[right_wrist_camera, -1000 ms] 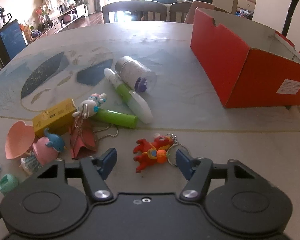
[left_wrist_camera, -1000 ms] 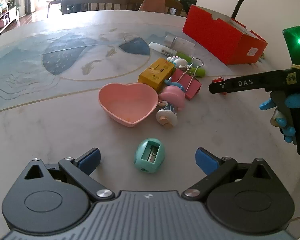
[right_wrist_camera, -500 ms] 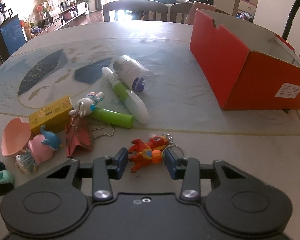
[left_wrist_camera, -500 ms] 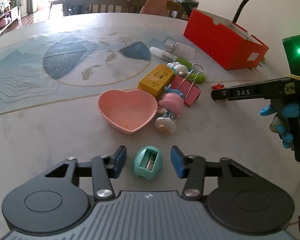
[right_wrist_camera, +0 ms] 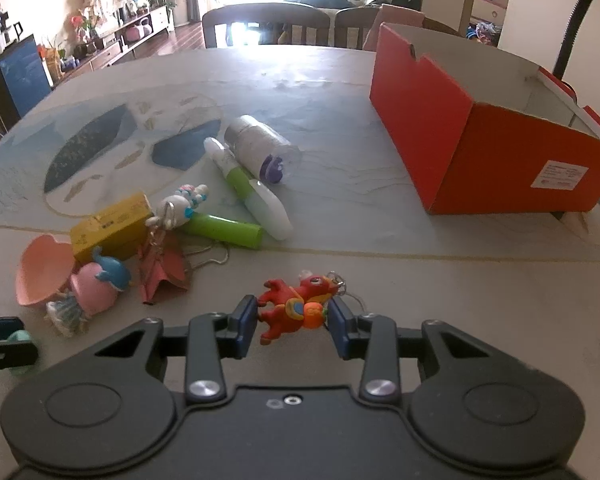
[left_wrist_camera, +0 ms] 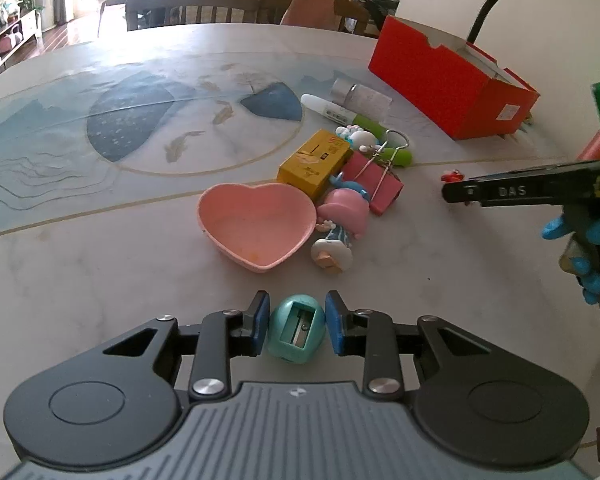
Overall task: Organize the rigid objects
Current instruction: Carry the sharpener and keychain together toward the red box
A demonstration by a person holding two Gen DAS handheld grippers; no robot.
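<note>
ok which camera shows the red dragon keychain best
The right wrist view: the red dragon keychain sits large between the right gripper pads, ring visible. The left wrist view shows only a small red speck beyond that gripper's finger.

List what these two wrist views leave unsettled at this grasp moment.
- Red box interior: both views, hidden by its own walls.
- Red dragon keychain: left wrist view, mostly covered by the right gripper.
- Teal sharpener: right wrist view, mostly behind the left gripper.
- Yellow box print: too small to read.
</note>
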